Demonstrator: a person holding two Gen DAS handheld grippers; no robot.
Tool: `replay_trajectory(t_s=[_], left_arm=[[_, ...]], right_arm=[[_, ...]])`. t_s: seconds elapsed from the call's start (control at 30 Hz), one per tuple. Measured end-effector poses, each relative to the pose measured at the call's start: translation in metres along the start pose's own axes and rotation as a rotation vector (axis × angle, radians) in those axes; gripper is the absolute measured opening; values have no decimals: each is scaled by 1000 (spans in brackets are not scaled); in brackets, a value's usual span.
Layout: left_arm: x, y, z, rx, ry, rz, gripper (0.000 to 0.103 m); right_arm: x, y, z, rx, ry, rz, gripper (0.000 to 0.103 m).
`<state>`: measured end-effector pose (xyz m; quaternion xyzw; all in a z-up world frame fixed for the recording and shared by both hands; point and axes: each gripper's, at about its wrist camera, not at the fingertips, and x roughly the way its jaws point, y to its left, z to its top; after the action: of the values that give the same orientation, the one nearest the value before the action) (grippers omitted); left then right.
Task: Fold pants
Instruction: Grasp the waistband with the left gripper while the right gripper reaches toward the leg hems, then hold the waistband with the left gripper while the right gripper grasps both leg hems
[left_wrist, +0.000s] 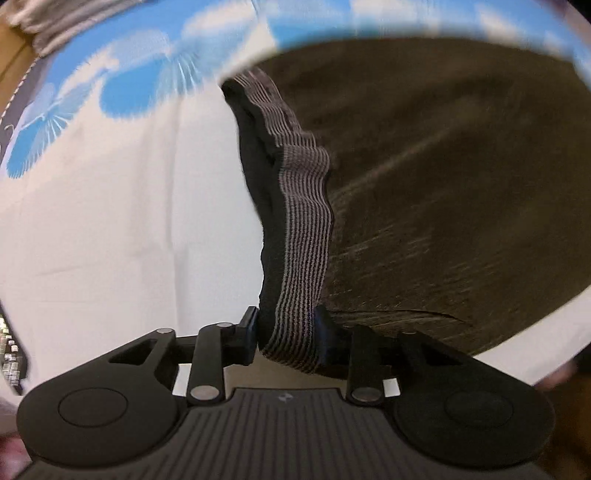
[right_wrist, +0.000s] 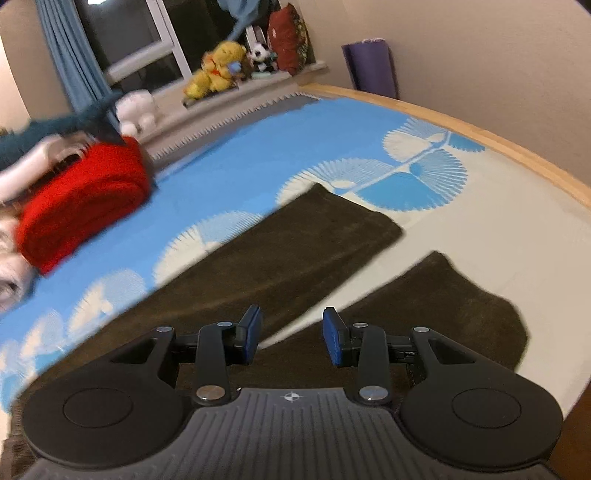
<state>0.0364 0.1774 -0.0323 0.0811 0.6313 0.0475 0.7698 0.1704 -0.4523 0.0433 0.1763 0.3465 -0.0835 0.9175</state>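
dark brown fleece pants (right_wrist: 295, 251) spread on blue-and-white patterned bedspread (right_wrist: 240, 166), legs apart. left gripper (left_wrist: 286, 332) pinching striped elastic waistband (left_wrist: 303, 236); right gripper (right_wrist: 291, 336) spread, empty above fabric. keep waistband pinched firmly, carry across evenly, seat right pads before folding.

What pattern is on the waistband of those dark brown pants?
Fine grey-and-black stripes on the stretchy waistband of the dark brown pants, best seen in the left wrist view.

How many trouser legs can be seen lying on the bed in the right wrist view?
2: one pant leg stretches toward the blue pattern, the other pant leg lies to its right on the white part. Nothing suggests more.
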Motion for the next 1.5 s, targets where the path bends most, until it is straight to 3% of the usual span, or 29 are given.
replay_trajectory(t_s=[0.07, 0.13, 0.2, 0.27, 0.37, 0.4, 0.47, 0.53, 0.7, 0.93, 1.17, 1.23, 1.3, 1.37, 1.5], left_arm=[[-2, -8, -2, 55, -11, 59, 41], [-21, -10, -1, 57, -109, 114, 41], [-37, -7, 1, 28, -184, 71, 41], [-41, -10, 2, 23, -215, -24, 40], [-24, -18, 3, 81, -156, -156, 41], [-9, -24, 1, 118, -87, -159, 41], [23, -37, -11, 248, 64, -76, 42], [18, -45, -16, 342, 38, -55, 43], [-11, -36, 5, 230, -93, -66, 54], [-28, -51, 5, 232, -143, -6, 55], [-40, -67, 22, 232, -253, -18, 58], [-44, -67, 24, 218, -298, -14, 59], [-50, -63, 29, 160, -364, -14, 61], [-58, -62, 31, 110, -425, -31, 61], [-57, -67, 36, 104, -422, -79, 61]], right_arm=[[7, -5, -2, -33, 41, -67, 38], [13, -15, -4, -24, 75, -120, 38], [13, -40, 0, 70, 70, -162, 38], [9, -74, 2, 217, 44, -187, 38], [4, -133, -6, 418, 26, -227, 38], [4, -153, -10, 469, 29, -237, 38], [1, -188, -19, 559, 34, -244, 38], [0, -218, -29, 632, 41, -245, 39], [14, -260, -52, 764, 107, -179, 49], [52, -268, -60, 846, 195, -154, 49], [86, -256, -49, 769, 230, -183, 48], [89, -251, -45, 731, 240, -138, 19], [83, -244, -39, 693, 216, -135, 14], [65, -242, -31, 669, 153, -194, 13], [38, -235, -39, 669, 125, -319, 13]])
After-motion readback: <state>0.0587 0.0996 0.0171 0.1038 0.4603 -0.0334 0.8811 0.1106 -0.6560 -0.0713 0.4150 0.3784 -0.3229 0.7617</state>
